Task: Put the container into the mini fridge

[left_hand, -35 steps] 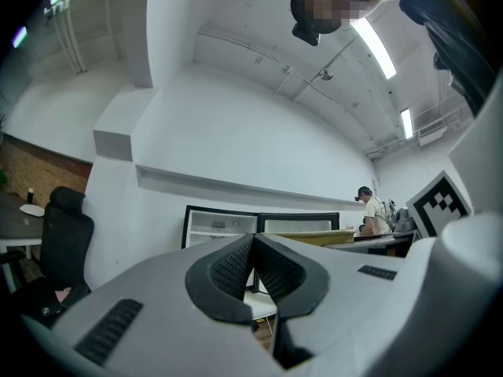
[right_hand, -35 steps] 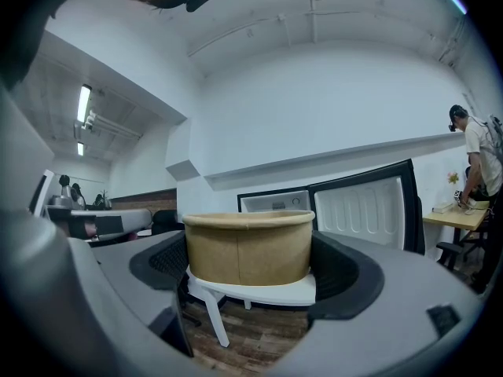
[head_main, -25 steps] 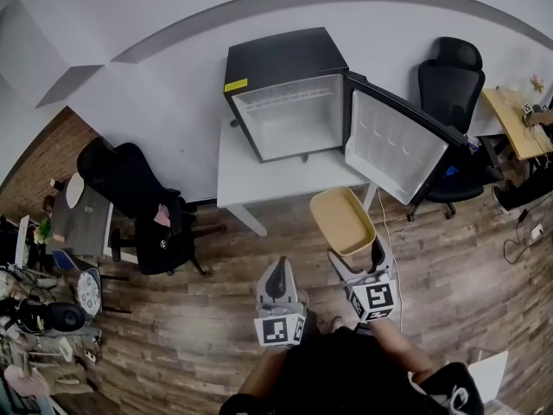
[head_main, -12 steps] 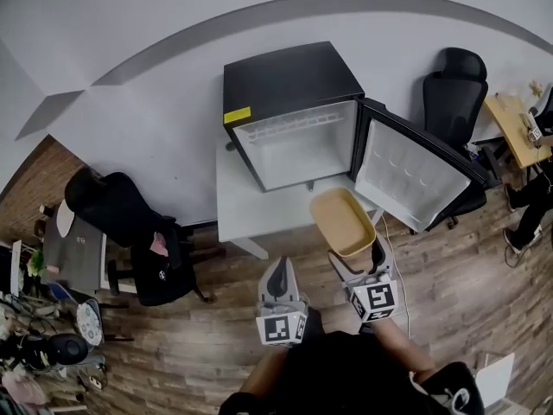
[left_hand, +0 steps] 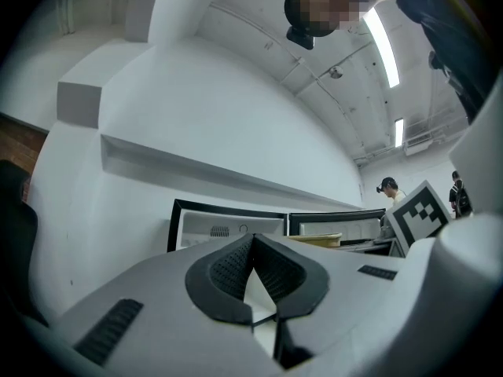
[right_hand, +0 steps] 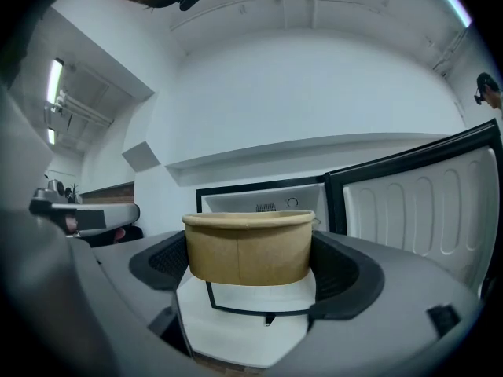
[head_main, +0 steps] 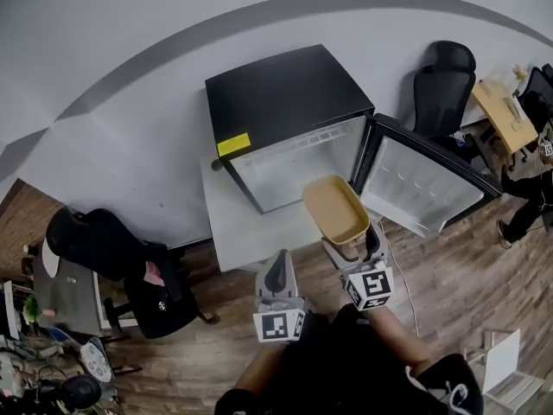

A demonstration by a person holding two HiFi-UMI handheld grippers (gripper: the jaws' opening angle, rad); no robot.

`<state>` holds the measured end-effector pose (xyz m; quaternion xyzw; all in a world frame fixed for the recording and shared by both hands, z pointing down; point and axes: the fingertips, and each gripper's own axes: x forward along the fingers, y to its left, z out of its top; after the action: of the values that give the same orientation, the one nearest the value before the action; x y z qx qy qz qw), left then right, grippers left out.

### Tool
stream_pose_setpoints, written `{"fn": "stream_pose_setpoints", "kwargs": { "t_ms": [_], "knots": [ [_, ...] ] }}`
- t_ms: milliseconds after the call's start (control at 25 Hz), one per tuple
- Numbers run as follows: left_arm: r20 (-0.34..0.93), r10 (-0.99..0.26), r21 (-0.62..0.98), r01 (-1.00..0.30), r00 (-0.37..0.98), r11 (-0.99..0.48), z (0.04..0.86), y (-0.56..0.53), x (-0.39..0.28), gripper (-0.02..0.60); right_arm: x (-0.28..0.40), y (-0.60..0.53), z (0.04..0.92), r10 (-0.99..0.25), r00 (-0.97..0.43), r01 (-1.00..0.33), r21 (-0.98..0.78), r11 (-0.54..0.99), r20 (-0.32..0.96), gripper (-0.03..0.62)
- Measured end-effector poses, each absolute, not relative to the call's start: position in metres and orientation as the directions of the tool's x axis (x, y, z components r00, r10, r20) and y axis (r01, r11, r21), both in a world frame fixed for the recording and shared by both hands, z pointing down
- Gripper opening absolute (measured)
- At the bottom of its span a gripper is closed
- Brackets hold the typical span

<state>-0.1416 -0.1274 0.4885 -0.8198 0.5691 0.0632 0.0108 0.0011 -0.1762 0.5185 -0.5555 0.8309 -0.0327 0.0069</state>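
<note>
Head view puts my left tongs closest to me, low over the wooden floor, and the left gripper view shows their jaws pressed together at the tips with nothing between them. Just beside them, to the right, my right tongs are clenched on the tan paper container. In the right gripper view the dark pads sit against its two sides while it stands upright with its rim level. The container is held in the air over the front part of the white surface, right in front of the mini fridge and not yet inside it. The fridge stands on that surface with its white compartment empty. Its door is swung wide open to the right. Farther off, a black office chair stands against the white wall behind the door.
</note>
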Motion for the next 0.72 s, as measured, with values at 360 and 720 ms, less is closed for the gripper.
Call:
{"fn": "stream_pose_setpoints", "kwargs": {
  "t_ms": [360,720],
  "knots": [
    [-0.092,-0.941,0.085,-0.939,0.325,-0.333,0.498,-0.177,-0.145,0.023,-0.006,-0.251,0.526,-0.923,-0.385,-0.922,-0.05,0.383,0.031,0.494],
    [-0.095,-0.956,0.094,-0.954,0.277,-0.286,0.495,-0.211,-0.136,0.023,0.0,-0.315,0.532,-0.918,-0.395,-0.918,-0.039,0.394,0.028,0.494]
  ]
}}
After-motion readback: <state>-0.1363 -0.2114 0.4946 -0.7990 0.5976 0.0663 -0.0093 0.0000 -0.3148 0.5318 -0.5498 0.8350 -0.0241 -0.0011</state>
